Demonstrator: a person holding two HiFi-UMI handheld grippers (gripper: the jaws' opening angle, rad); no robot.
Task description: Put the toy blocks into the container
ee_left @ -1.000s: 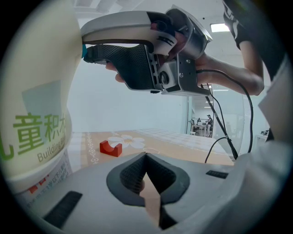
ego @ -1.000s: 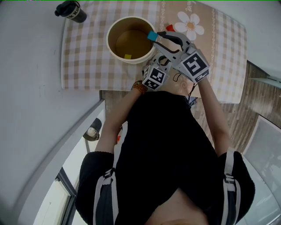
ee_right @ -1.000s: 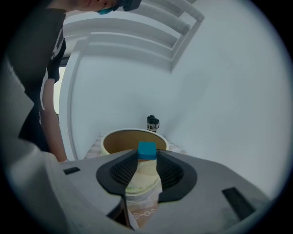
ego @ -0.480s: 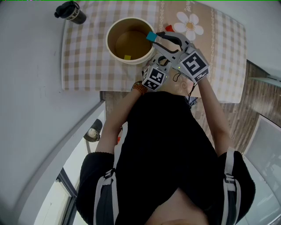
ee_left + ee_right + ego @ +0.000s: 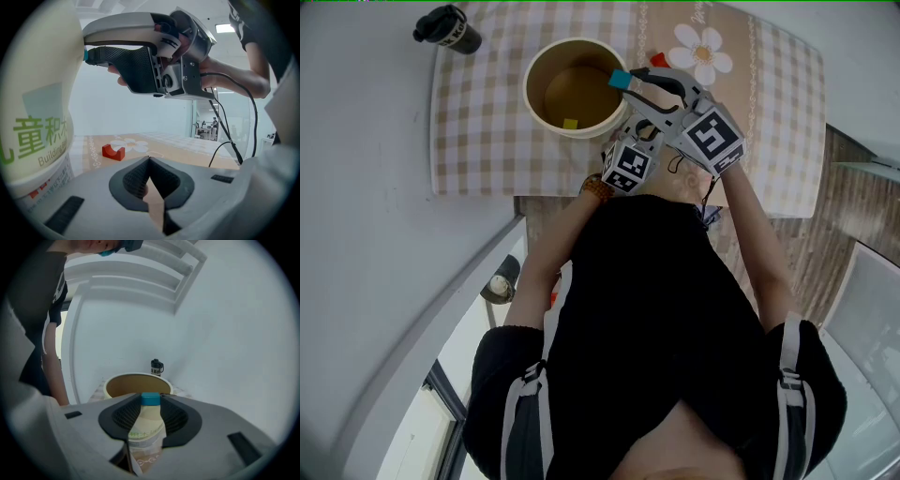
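A cream container (image 5: 546,58) stands on the checked cloth with a small yellow block (image 5: 570,123) on its floor. My right gripper (image 5: 623,81) is shut on a blue block (image 5: 620,79) and holds it over the container's right rim. In the right gripper view the blue block (image 5: 150,399) sits pinched between the pads, with the container's mouth (image 5: 136,383) just beyond. My left gripper (image 5: 150,161) is shut and empty, low beside the container's wall (image 5: 33,117). Its marker cube (image 5: 626,167) shows under the right gripper. A red arch block (image 5: 114,151) lies on the cloth.
A black bottle (image 5: 450,28) stands at the cloth's far left corner. The red arch block (image 5: 657,59) rests next to a daisy print (image 5: 703,49), right of the container. The table's near edge runs close to the person's body.
The right gripper has carried the blue block slightly left, a little further over the container's rim. The left gripper has hardly moved.
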